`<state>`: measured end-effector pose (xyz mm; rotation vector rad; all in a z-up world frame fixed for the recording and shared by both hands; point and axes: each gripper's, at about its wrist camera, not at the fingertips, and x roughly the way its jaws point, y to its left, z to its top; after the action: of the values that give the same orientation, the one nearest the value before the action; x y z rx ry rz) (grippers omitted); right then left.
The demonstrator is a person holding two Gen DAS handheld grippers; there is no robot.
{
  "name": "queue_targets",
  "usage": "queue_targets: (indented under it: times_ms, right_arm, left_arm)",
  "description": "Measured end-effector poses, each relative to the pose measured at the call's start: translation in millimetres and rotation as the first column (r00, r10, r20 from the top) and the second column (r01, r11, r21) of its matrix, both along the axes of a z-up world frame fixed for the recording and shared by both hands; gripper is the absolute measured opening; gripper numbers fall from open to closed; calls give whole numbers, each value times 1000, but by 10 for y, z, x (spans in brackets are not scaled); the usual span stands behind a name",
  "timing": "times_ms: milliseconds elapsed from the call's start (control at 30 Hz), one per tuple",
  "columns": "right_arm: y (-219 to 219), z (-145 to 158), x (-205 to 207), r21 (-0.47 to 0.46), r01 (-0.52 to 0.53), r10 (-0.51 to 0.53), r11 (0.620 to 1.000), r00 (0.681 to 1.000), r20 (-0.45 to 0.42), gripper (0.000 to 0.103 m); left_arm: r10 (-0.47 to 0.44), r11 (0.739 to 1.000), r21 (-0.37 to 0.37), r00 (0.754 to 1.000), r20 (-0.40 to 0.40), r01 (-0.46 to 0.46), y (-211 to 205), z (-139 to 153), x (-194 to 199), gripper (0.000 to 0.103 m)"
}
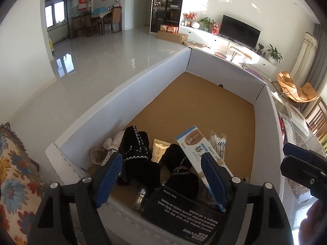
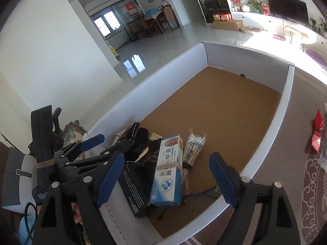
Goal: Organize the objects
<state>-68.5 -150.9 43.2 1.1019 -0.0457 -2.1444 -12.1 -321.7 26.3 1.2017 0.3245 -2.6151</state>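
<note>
Only from the left wrist shows a gold pouch [image 1: 158, 153] behind the blue-white box [image 1: 196, 149].

2 wrist views over box [image 1: 130, 94]

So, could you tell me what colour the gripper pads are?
Blue, ribbed; the left wrist view shows the pads best.
</note>
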Motion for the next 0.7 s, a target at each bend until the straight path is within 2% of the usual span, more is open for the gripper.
queue_targets:
  times_ms: [67,133,167,233,300,367,433,467,500,567,700]
  right_arm:
    - [356,-30,127,19,31,-29,999,996,-88,86]
    - [765,-109,270,56,89,-77,994,981,-178,95]
    - [995,-180,328,88,136,-114,987,970,-216,103]
    - [1490,-371,386,159,223,-180,962,952,-248,103]
    - [1986,-625,346,241,299,-244,923,941,-234,103]
    - [2498,-828,390,317,374,-319,872,924,-212,103]
    - [2980,-964,458,353,446,-402,822,895,-194,103]
    - [3184,-1012,503,358,478,-442,802,878,-182,103]
    - [3363,-1044,566,356,506,-478,785,862,-171,103]
    - [3623,-1092,663,344,552,-535,760,831,-151,103]
    - [3874,-1149,741,303,601,-603,739,792,-98,103]
  left_arm:
    - [-27,1000,13,999,-32,28,175,48,133,79]
    - [-93,993,58,992,-82,98,451,119,271,79]
    - [-139,986,82,984,-108,148,627,155,346,79]
    - [-241,959,117,959,-152,259,1062,230,436,82]
    - [-352,915,139,918,-181,378,1561,257,466,88]
    - [-463,856,159,866,-190,493,2085,236,416,96]
    - [-555,792,181,812,-183,583,2545,114,381,97]
    - [-581,776,181,796,-168,605,2739,34,337,97]
    - [-596,769,176,789,-147,614,2936,-49,286,97]
    - [-603,772,177,791,-100,611,3217,-227,173,97]
    - [-572,806,161,820,-33,569,3516,-532,-28,97]
